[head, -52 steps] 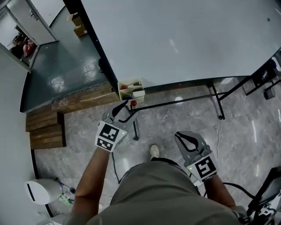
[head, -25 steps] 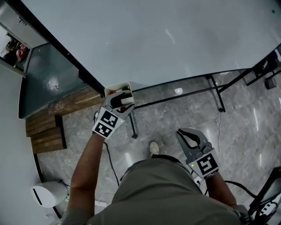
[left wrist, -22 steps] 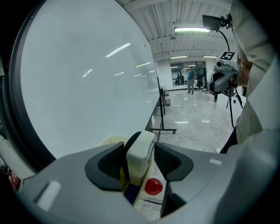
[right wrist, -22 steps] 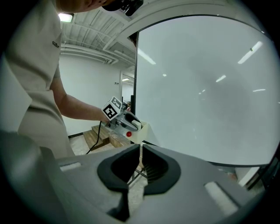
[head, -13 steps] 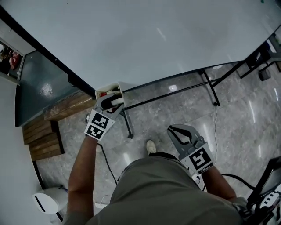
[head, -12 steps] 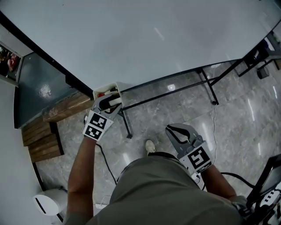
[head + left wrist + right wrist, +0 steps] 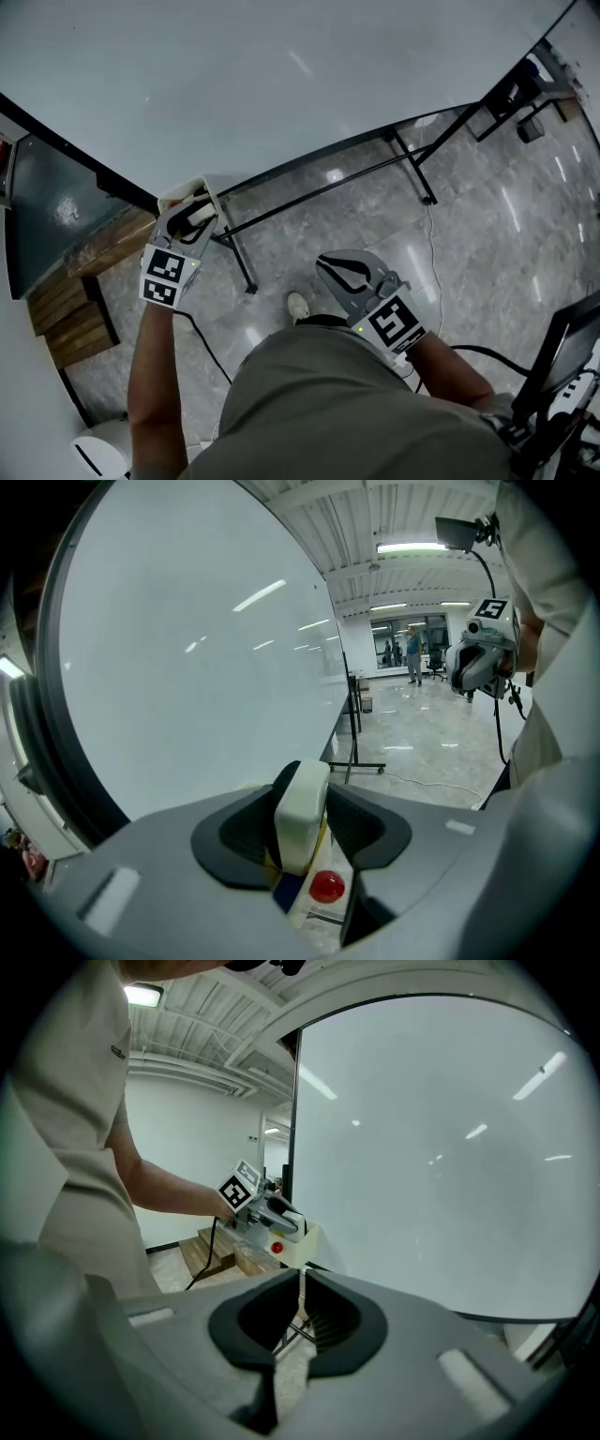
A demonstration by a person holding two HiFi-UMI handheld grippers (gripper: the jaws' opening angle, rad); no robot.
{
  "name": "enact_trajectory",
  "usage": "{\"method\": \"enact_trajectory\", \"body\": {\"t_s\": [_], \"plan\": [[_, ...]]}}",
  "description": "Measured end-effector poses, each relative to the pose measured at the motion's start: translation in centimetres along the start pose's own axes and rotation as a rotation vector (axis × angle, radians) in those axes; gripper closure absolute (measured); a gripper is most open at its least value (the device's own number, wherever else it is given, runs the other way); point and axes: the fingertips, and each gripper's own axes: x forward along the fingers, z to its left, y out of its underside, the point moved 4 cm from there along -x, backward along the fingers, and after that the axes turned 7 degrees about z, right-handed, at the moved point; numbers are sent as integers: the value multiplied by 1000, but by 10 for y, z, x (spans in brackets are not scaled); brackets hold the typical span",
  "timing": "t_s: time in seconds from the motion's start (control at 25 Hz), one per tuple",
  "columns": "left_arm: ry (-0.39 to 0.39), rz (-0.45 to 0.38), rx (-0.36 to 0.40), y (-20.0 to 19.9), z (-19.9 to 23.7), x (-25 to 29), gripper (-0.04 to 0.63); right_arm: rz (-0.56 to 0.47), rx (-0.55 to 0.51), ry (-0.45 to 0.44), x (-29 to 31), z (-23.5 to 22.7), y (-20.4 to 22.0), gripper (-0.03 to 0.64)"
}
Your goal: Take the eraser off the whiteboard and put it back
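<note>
The white eraser (image 7: pixel 300 813) stands on edge in a white holder (image 7: pixel 180 192) at the lower left corner of the whiteboard (image 7: pixel 234 84). My left gripper (image 7: pixel 302 803) reaches into that holder, its jaws closing, with both dark pads against the eraser's sides. In the head view the left gripper (image 7: pixel 187 217) lies over the holder. A red-capped marker (image 7: pixel 326 887) sits just below the eraser. My right gripper (image 7: pixel 339 272) hangs low over the floor in front of the person, shut with nothing in it; its own view shows the pads (image 7: pixel 323 1321) meeting.
The whiteboard's black stand legs (image 7: pixel 412 173) run across the grey tiled floor. Wooden steps (image 7: pixel 66 314) lie at the left. A cable (image 7: pixel 433 253) trails on the floor, and the person's shoe (image 7: pixel 298 305) shows below the board.
The left gripper went forward from below the holder into it and its jaws have narrowed round the eraser. The head view swung to the right. The right gripper stayed where it was.
</note>
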Motion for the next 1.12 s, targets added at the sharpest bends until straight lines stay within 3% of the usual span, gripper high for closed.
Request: {"method": "enact_trajectory", "body": {"t_s": [0.6, 1.12], "plan": [[-86, -104, -17, -29, 3, -46, 414, -4, -18, -9, -10, 11, -3, 607], [-167, -245, -7, -37, -7, -135, 417, 0, -75, -25, -8, 61, -20, 607]]}}
